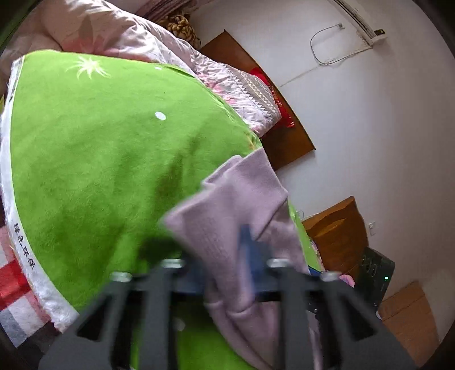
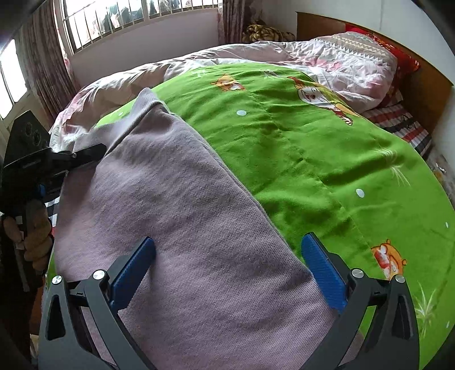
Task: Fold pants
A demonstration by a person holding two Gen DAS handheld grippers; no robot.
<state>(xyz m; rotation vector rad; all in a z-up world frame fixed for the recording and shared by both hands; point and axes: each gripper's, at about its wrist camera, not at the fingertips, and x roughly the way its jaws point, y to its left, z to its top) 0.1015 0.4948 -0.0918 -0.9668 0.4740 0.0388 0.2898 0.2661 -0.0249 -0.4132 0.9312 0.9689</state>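
Lilac knit pants lie lengthwise on a green cartoon blanket. My right gripper hovers open over their near end, and its blue pads straddle the cloth without pressing on it. At the left edge, a gloved hand holds my left gripper against the pants' side edge. The left wrist view is blurred. It shows the left gripper shut on a raised fold of the pants, with one blue pad showing and the other hidden under the cloth, above the green blanket.
A pink floral quilt is bunched at the head of the bed by the wooden headboard. A barred window and curtain lie beyond the bed. A wooden nightstand, a dark device and a cardboard box stand by the wall.
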